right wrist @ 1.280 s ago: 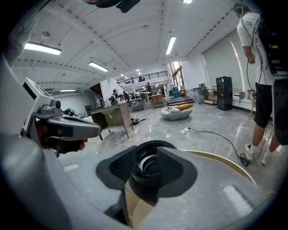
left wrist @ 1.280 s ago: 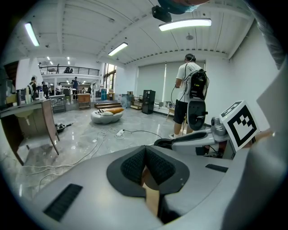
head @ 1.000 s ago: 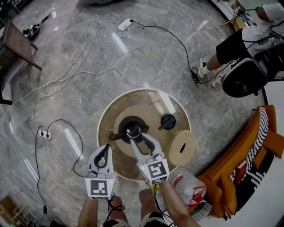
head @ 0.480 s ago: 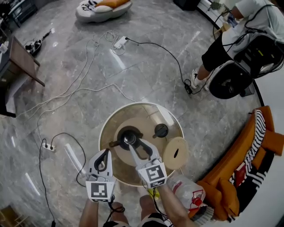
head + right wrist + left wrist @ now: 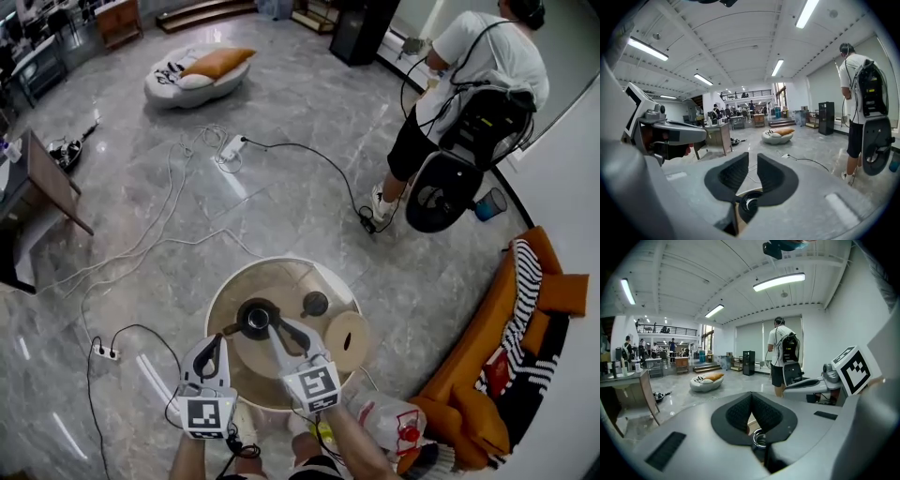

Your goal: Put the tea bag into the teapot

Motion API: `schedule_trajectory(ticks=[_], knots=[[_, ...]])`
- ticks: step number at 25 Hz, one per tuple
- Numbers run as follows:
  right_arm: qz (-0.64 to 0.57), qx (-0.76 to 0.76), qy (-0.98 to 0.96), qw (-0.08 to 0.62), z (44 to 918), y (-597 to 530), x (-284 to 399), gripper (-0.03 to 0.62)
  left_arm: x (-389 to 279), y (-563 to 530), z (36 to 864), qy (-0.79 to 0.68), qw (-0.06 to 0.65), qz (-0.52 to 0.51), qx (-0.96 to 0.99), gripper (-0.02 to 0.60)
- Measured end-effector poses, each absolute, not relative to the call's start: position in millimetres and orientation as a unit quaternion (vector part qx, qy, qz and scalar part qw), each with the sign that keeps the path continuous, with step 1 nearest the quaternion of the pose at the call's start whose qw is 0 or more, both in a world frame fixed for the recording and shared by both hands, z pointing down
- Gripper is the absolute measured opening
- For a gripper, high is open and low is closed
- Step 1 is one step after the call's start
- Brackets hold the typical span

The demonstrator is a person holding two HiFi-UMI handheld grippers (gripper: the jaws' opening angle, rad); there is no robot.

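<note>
The dark teapot (image 5: 255,317) stands lidless on the round glass table (image 5: 281,262). Its lid (image 5: 315,303) lies to its right. My right gripper (image 5: 275,328) hovers just beside the teapot's open mouth (image 5: 749,205). Its jaws (image 5: 752,161) are closing, with a narrow gap left and nothing visible between the pads. My left gripper (image 5: 214,339) is at the table's near-left edge, left of the teapot (image 5: 759,438), its pads (image 5: 751,397) pressed together on nothing. No tea bag shows in any view.
A round tan mat (image 5: 345,339) lies on the table's right side. An orange sofa (image 5: 487,347) is at the right and a plastic bag (image 5: 389,422) by my feet. Cables (image 5: 169,206) and a power strip (image 5: 105,353) lie on the floor. A person (image 5: 459,84) stands far right.
The right gripper's jaws have narrowed from wide open to a small gap, still by the teapot. The head view has lifted, so the table looks smaller and lower. The left gripper kept its place.
</note>
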State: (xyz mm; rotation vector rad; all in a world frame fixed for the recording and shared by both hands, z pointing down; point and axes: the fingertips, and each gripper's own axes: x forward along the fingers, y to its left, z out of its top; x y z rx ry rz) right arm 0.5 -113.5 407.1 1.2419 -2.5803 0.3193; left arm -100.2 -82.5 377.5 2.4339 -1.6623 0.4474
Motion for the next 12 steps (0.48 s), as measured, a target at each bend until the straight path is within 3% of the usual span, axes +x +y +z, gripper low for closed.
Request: schedule_trajectory(ticks=[12], knots=[[0.083,0.466,-0.876,0.095,296.5,-60.9,34.9,0.001,-83.5,-31.1,267.1,-0.543,0.041,0.129,0.829,0.015]])
